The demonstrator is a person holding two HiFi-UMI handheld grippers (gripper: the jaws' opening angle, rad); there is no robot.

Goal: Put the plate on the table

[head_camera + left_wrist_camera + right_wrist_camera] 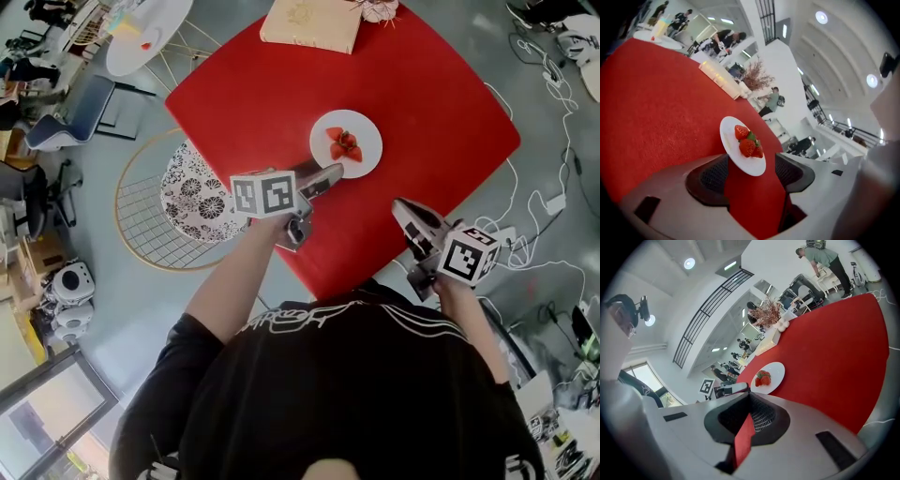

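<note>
Item: white plate (367, 139) carrying strawberries (344, 143). It lies flat on the red worktop (431, 103), around the middle and a little toward the near-left edge.
Left gripper (325, 178): jaws wide apart, set either side of the plate's near rim (pads not pressing it).
Right gripper (401, 210): jaws all but together, nothing between them, by the near-right edge.
Tan box (309, 23): far edge.

The right gripper (749, 409) has its jaws almost together, with only a thin wedge of the red table (834, 348) showing between them and nothing gripped. Just ahead, clear of the jaws, a white plate (777, 371) of strawberries (762, 378) lies on the table. The left gripper (726, 390) is beside the plate, ahead and to the left.
</note>
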